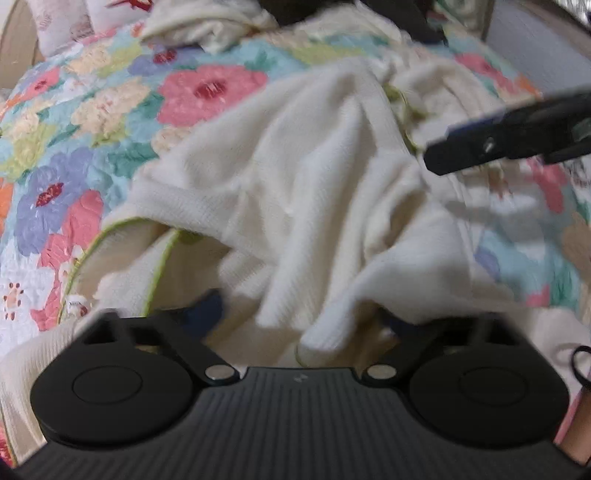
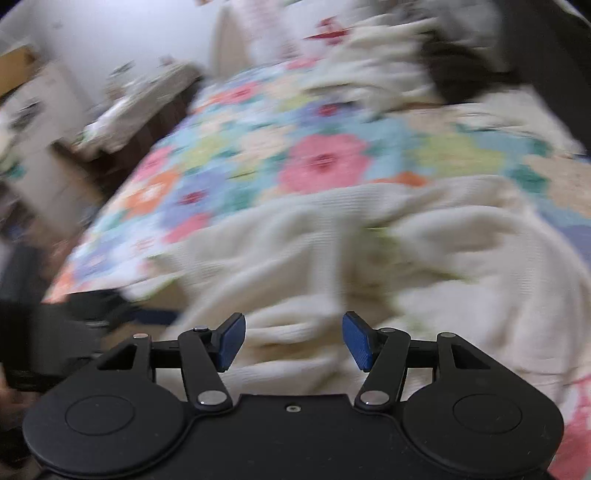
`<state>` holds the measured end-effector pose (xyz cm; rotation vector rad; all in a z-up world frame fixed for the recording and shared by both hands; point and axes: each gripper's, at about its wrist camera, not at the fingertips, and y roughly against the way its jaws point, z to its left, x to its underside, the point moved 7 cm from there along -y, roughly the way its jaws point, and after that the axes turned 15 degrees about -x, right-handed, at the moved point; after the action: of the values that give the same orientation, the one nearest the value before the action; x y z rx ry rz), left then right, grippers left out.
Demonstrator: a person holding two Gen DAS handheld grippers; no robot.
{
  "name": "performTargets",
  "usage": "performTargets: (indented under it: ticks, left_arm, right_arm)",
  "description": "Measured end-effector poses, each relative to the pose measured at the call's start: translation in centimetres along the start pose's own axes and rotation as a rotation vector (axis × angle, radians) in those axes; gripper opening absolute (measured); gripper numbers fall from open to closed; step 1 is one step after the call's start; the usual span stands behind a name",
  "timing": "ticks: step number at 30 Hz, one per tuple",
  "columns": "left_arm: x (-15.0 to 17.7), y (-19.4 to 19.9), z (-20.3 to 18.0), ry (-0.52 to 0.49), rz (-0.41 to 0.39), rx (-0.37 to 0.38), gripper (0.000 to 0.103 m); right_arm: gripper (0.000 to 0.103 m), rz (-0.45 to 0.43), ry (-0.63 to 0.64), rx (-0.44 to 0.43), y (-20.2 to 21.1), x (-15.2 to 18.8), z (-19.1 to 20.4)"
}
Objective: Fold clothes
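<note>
A cream knit garment (image 1: 295,192) with thin green edging lies crumpled on the flowered quilt (image 1: 92,122). My left gripper (image 1: 299,317) reaches down into its near edge with its arms spread wide. Folds of the knit lie between and over the fingers, and only one blue pad (image 1: 210,306) peeks out; I see no pad pressing on the cloth. My right gripper (image 1: 443,155) comes in from the right just above the garment. In the right wrist view that gripper (image 2: 293,341) is open over the garment (image 2: 424,258), its blue pads (image 2: 232,343) apart with nothing between them.
More cream cloth (image 1: 207,26) and something dark lie heaped at the far end of the bed by patterned pillows (image 1: 66,22). A cluttered bedside table (image 2: 140,99) stands beyond the quilt's (image 2: 325,158) left edge. A person's hand (image 1: 580,424) shows at the lower right.
</note>
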<state>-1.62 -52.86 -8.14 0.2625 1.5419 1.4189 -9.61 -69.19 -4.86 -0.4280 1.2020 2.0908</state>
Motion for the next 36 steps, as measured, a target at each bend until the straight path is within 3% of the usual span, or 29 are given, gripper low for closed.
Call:
performTargets:
  ticks: [1,3,5,9,12,16,22,30,34,36]
  left_arm:
    - [-0.1,0.0,0.4,0.028,0.008,0.022,0.025]
    - [-0.6,-0.2,1.5,0.111,0.020,0.065,0.013]
    - [-1.4,-0.6,3.3,0.201,0.028,0.078,0.012]
    - [-4.4,-1.3,8.1,0.340,-0.016,0.027,0.011]
    - [-7.4,-1.0,10.8,0.367,-0.092,-0.056,0.009]
    - [-10.8,-0.2,13.5,0.355,-0.206,-0.222,0.009]
    - [-12.1,-1.7,16.1,0.409,-0.222,-0.327,0.009]
    - [-9.9,-5.4,16.4,0.377,-0.147,-0.310,0.009]
    - [-9.9,-6.2,16.5,0.352,-0.143,-0.314,0.009]
    - [-9.9,-6.3,16.7,0.354,-0.141,-0.307,0.009]
  right_arm:
    - [0.063,-0.010,-0.010,0.013,-0.2,0.4,-0.8]
    - [0.063,-0.010,-0.037,0.029,-0.6,0.9,-2.2]
    - [0.063,-0.004,-0.058,0.043,-0.8,1.2,-3.2]
    - [0.063,-0.038,0.000,0.111,-0.1,0.2,-3.7]
    - [0.064,-0.064,0.006,0.127,0.6,-0.4,-4.4]
    - [0.064,-0.066,-0.022,0.127,0.9,-0.3,-5.9]
    - [0.064,-0.096,-0.007,0.224,1.4,-0.7,-7.6]
    - [0.068,-0.165,0.102,0.361,6.7,-2.8,-9.3]
    - [0.068,-0.156,0.000,0.417,8.9,-3.1,-14.4]
    - [0.068,-0.168,-0.091,0.385,9.5,-3.0,-16.9]
